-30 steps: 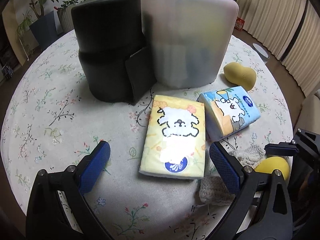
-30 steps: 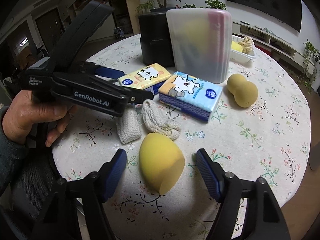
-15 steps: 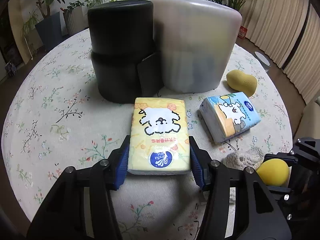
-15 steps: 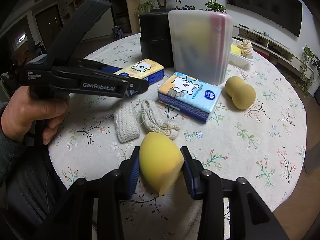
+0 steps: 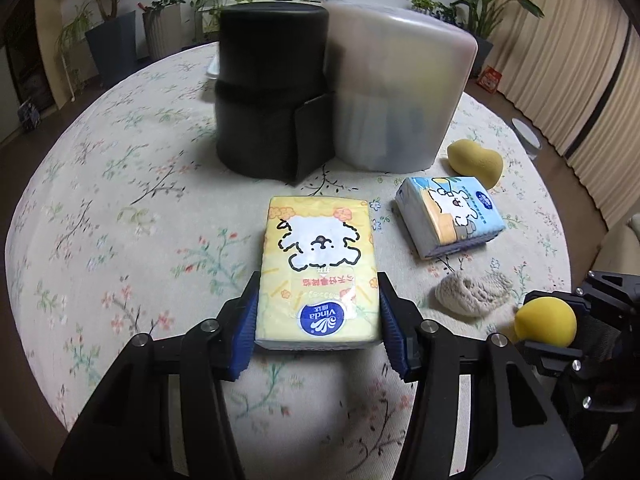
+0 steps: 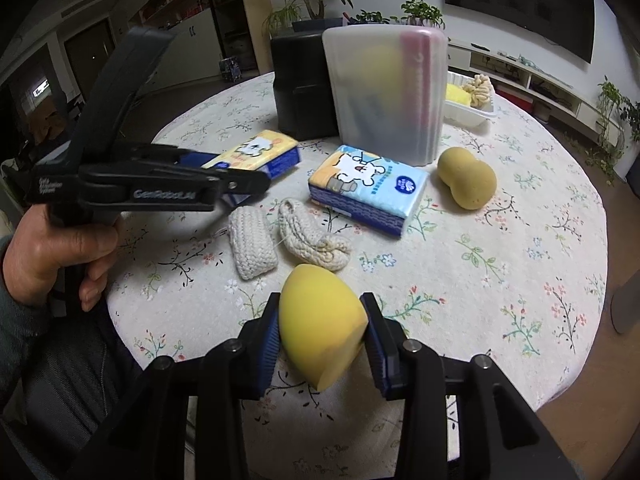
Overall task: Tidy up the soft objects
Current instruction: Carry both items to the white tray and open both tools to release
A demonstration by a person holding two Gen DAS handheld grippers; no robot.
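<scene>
Both grippers, gaping a second ago, are now clenched on their loads: the left gripper (image 5: 318,322) pinches the yellow tissue pack (image 5: 318,268) by its near end, and the right gripper (image 6: 322,330) squeezes the yellow egg-shaped sponge (image 6: 320,322) near the table's front edge. Whether either load is clear of the cloth is hard to tell. Just beyond the sponge lie two knitted cloths (image 6: 252,242), then the blue tissue pack (image 6: 368,188) and a tan gourd-shaped sponge (image 6: 466,180) toward the right edge. The round table (image 6: 520,240) wears a floral cloth. Farther back, at its middle, a black canister (image 5: 272,96) touches a frosted bin (image 5: 400,92) whose contents show only as blurs. A white tray (image 6: 470,110) is half hidden behind the bin. Potted plants and a curtain line the room.
</scene>
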